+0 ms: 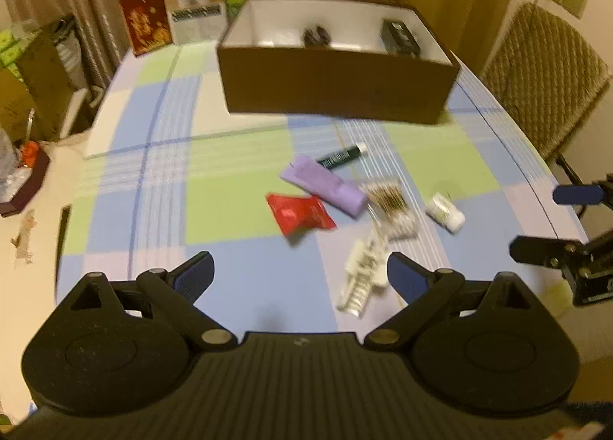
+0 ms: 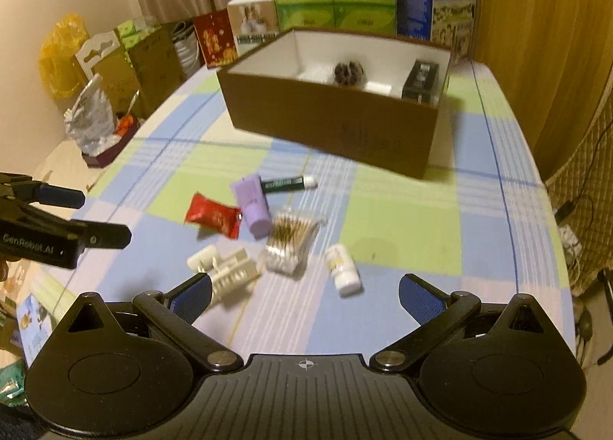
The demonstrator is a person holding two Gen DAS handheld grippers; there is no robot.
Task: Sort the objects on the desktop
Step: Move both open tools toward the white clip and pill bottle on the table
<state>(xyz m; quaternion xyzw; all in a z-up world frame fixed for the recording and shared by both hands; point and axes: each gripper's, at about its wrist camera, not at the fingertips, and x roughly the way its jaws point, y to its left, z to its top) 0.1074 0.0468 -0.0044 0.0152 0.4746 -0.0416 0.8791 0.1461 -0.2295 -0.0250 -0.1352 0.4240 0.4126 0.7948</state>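
Well, both the left gripper (image 1: 300,273) and right gripper (image 2: 304,292) hover wide-jawed, empty, near the table's front edge (image 1: 61,233).

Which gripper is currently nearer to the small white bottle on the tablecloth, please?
Right. The right gripper sits just behind the small white bottle; the left gripper hangs farther off, beyond the white clip.

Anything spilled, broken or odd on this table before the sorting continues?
Nothing looks spilled or damaged. Six small items lie loose in front of the brown box: the red packet, purple tube, dark pen, cotton swab pack, white bottle on its side, and white plastic piece. Both grippers are open and empty.
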